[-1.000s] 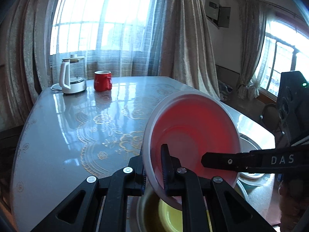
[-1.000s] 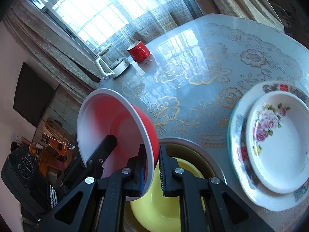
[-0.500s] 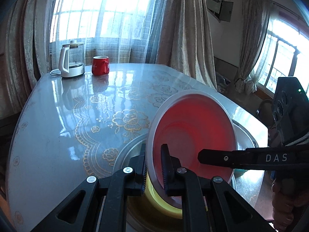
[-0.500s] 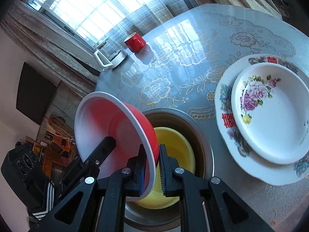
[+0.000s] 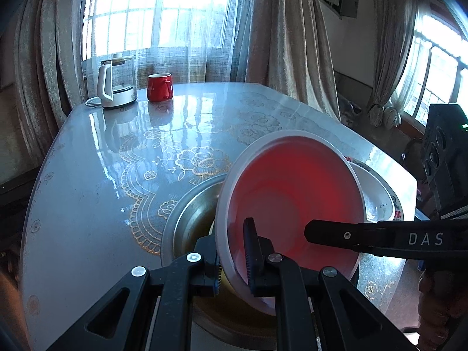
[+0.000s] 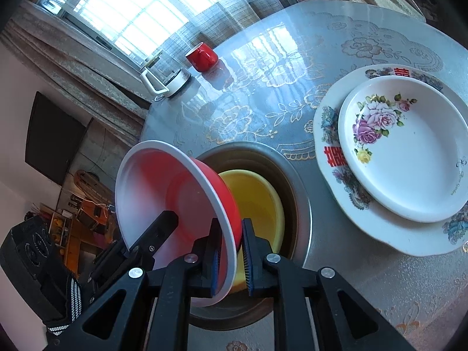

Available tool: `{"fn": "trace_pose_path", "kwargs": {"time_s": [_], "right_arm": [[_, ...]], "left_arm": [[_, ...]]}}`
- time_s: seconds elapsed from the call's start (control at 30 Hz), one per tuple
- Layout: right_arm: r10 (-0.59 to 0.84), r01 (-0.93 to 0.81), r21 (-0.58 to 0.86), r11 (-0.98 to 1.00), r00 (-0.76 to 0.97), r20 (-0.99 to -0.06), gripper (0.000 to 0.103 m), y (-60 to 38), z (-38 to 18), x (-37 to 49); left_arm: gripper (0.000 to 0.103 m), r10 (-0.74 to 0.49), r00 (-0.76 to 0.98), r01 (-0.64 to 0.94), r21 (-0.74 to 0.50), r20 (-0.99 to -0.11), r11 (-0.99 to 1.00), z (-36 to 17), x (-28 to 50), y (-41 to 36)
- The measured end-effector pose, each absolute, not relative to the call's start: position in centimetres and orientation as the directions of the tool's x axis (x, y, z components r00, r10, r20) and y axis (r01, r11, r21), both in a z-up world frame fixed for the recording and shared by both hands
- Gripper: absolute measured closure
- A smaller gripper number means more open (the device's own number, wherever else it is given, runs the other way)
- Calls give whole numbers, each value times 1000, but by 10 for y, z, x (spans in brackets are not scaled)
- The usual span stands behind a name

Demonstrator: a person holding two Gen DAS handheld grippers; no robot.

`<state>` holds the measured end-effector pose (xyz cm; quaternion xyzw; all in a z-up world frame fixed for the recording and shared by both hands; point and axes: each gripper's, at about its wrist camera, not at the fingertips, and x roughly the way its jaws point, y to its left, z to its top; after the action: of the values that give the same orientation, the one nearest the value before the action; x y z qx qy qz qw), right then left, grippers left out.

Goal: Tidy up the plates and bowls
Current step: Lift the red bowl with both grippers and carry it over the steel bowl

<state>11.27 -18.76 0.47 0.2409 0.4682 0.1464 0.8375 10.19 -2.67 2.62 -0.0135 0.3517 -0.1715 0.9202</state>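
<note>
Both claws, the left claw point(image 5: 232, 259) and the right claw point(image 6: 229, 259), are pinching the red bowl's point(image 6: 175, 201) rim, and have been lowering it, tilted, over the yellow bowl point(image 6: 257, 201) nested in the steel basin point(image 6: 301, 204); stacking looks close. Flowered plates point(image 6: 403, 149) are sitting beside the basin on the counter point(image 5: 96, 181).

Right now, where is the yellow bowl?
In the right wrist view, the yellow bowl sits inside the metal basin, just behind the tilted red bowl, left of the stacked flowered plates.
</note>
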Motion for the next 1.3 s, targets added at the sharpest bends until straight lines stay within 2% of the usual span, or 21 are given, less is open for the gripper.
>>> {"fn": "trace_pose_path", "kwargs": {"time_s": [1.1, 1.2, 1.3], "right_arm": [[464, -32, 530, 847, 529, -710, 89, -206, 1, 93], [467, -24, 538, 843, 531, -707, 86, -209, 3, 93], [452, -32, 519, 854, 538, -711, 85, -210, 4, 91]], "left_arm": [[90, -276, 646, 263, -132, -711, 956, 15, 111, -29], [84, -276, 645, 264, -130, -712, 956, 16, 111, -30], [83, -276, 651, 260, -134, -707, 956, 18, 112, -28]]}}
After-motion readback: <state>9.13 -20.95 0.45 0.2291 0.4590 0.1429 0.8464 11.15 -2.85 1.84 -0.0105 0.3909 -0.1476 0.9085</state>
